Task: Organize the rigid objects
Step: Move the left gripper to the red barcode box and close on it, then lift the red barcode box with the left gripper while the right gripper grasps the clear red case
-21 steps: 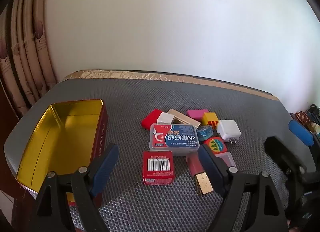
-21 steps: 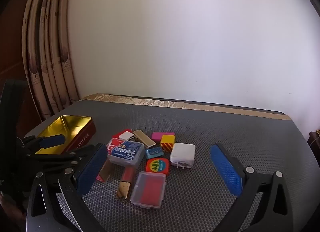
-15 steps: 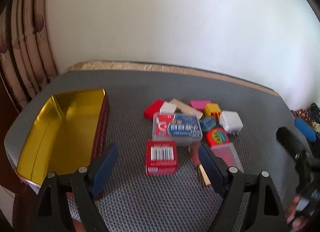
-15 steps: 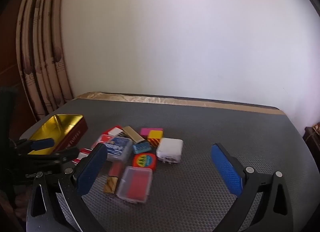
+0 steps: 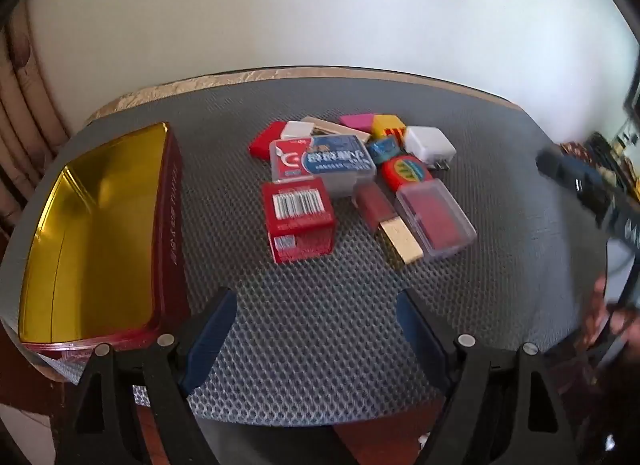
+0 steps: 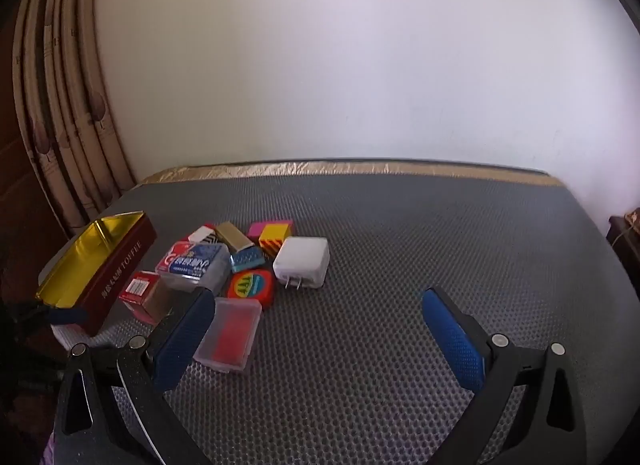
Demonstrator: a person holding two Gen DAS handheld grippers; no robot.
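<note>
A cluster of small rigid objects lies mid-table: a red barcode box (image 5: pixel 298 219), a clear case with a blue-red label (image 5: pixel 322 163), a clear case with a red insert (image 5: pixel 434 217), a gold-capped maroon lipstick (image 5: pixel 386 223), a white charger (image 6: pixel 302 261) and a round red tape measure (image 6: pixel 251 285). An open red tin with a gold inside (image 5: pixel 92 233) stands at the left. My left gripper (image 5: pixel 314 335) hovers open over the near mat, short of the red box. My right gripper (image 6: pixel 320 339) is open, with its left pad beside the red-insert case (image 6: pixel 230 335).
A grey dimpled mat (image 6: pixel 400 245) covers the table, bare on its right half. A white wall stands behind and a curtain (image 6: pixel 60 125) hangs at the left. The other gripper shows blurred at the right edge of the left wrist view.
Both grippers have drawn back and tilted, so the objects sit farther ahead of the left fingers. In the right view the cluster has slid left. Both stay open.
</note>
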